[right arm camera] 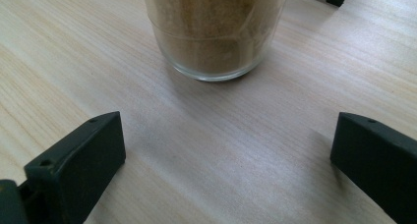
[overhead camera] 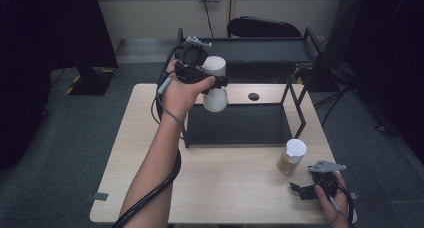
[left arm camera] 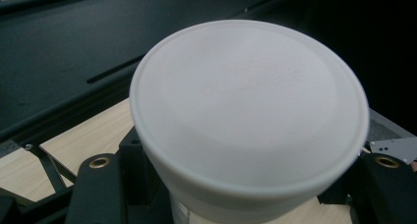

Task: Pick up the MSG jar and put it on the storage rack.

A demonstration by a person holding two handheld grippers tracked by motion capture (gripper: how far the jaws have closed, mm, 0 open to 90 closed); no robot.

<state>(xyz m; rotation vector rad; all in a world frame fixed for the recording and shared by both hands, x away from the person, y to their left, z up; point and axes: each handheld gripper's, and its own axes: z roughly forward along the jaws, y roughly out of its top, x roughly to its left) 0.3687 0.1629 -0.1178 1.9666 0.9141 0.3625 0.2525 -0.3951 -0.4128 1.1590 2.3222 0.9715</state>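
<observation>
I am working at a pale wooden worktop [overhead camera: 150, 178] that is carrying a black two-level rack [overhead camera: 239, 124]; the lower tray is sitting on the worktop and the upper shelf [overhead camera: 260, 50] is standing above and behind it on slanted legs.

In my left hand I am holding the left hand-held gripper [overhead camera: 220, 81] raised above the rear left corner of the lower tray. Its jaws are closed on a white-lidded jar [overhead camera: 215, 85], clamping its body just under the lid, as the left gripper view is showing, with the lid [left arm camera: 248, 103] facing the camera and the upper shelf lying behind it. The jar is hanging clear of both tray and worktop, tilted, near the front edge of the upper shelf.

A second jar [overhead camera: 292, 157], glass with a white lid and brown granular contents, is standing upright on the worktop just beside the front right corner of the lower tray. The right hand-held gripper [overhead camera: 298, 189] is resting near the worktop's front right edge, its jaws spread wide and gripping nothing; the right gripper view is showing the jar's base [right arm camera: 216, 37] ahead, well apart from both jaws.

I am judging the work as roughly at mid-course: the first jar is lifted but not yet set down on the rack, and the second jar is not yet grasped.
</observation>
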